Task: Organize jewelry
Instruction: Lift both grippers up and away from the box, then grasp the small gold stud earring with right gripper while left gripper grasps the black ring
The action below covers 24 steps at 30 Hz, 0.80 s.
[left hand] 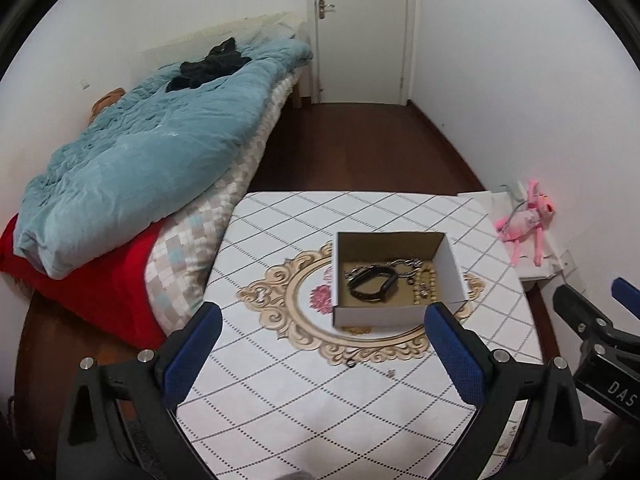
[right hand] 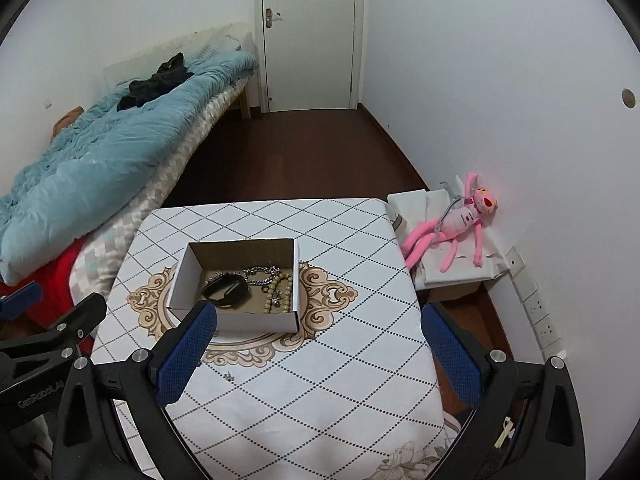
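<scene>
Both tongs stand wide apart and hold nothing: the left gripper [left hand: 320, 354] low in its frame, the right gripper [right hand: 318, 354] likewise. Just beyond them, mid-frame, an open box [right hand: 260, 320] sits on the table [right hand: 340, 380] and holds a black band [right hand: 226, 288], a chain [right hand: 260, 272] and beads [right hand: 276, 294]. Two small pieces lie loose on the cloth below the box: a ring [left hand: 352, 364] and a stud [right hand: 229, 377].

To do this step well, I would come down straight over one loose piece and pinch low with the tips, since both are tiny and flat.

Readable writing: "DAS" at lower right of the left view; "GenRobot.AI", probably, at lower left of the right view.
</scene>
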{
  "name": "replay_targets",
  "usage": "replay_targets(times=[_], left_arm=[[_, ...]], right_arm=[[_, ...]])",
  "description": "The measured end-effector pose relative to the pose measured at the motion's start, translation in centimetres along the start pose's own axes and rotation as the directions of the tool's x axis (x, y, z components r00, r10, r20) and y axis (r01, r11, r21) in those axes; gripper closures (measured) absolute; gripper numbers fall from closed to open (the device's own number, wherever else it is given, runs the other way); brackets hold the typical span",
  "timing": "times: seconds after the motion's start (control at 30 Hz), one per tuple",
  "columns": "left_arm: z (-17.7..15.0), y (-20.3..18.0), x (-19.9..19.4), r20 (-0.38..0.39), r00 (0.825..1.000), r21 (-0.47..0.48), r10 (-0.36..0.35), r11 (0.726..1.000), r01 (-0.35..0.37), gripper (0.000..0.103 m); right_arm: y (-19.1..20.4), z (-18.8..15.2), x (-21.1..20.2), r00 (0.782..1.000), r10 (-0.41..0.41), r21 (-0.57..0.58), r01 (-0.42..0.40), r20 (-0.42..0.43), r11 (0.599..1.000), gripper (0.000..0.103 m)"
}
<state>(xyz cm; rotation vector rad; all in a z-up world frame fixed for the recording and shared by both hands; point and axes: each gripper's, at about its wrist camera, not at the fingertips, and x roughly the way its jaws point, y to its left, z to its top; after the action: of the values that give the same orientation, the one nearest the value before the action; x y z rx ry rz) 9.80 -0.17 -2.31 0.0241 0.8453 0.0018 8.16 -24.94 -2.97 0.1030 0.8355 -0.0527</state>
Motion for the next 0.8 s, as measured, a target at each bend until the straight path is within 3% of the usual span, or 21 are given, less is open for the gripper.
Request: replay_targets(times=[0.17,0.3,0.37,0.43,0.53,0.6,0.67,0.8], left_arm=[[-1.9,1.0,2.5,-0.061,0.997,0.006,0.037,0.999,-0.037,0.0],[-4.7,2.2,6.1,-0.154,0.984,0.015,0.087,0.996,-0.086,0.0],[-6.2,3.0,8.0,-0.205,0.972,0.016,0.115,0.993,-0.114,0.0],[-7.7,3.8,9.9,-0.256,0.957,0.017,0.139,0.99,-0.139,0.0],[-9.3,4.8,11.8,-0.306,0.939,0.018,0.159,0.987,-0.161,0.0],[-10.0,5.3,12.6,-0.325,0.931,0.018,0.166,0.985,-0.169,0.0],[-10.5,5.7,13.3,-0.341,0.925,0.018,0.17,0.985,-0.174,0.0],[-10.8,5.8,14.1,-0.355,0.919,0.02,0.172,0.984,-0.176,0.0]], right_arm=[[0.3,-1.7,2.5,0.997,0.021,0.007,-0.021,-0.075,1.0,0.0],[1.4,-5.1,6.9,0.982,0.072,0.011,-0.071,-0.173,0.997,0.0],[2.0,-6.8,9.0,0.969,0.121,0.029,-0.118,-0.214,0.993,0.01],[3.0,-8.7,11.6,0.947,0.181,0.051,-0.174,-0.267,0.983,0.031],[4.3,-10.6,14.4,0.922,0.24,0.078,-0.227,-0.305,0.971,0.035],[5.3,-11.5,15.8,0.909,0.27,0.086,-0.256,-0.317,0.963,0.044],[6.3,-12.0,16.9,0.904,0.284,0.084,-0.272,-0.319,0.959,0.046],[8.3,-12.6,18.3,0.901,0.28,0.051,-0.279,-0.332,0.959,0.061]])
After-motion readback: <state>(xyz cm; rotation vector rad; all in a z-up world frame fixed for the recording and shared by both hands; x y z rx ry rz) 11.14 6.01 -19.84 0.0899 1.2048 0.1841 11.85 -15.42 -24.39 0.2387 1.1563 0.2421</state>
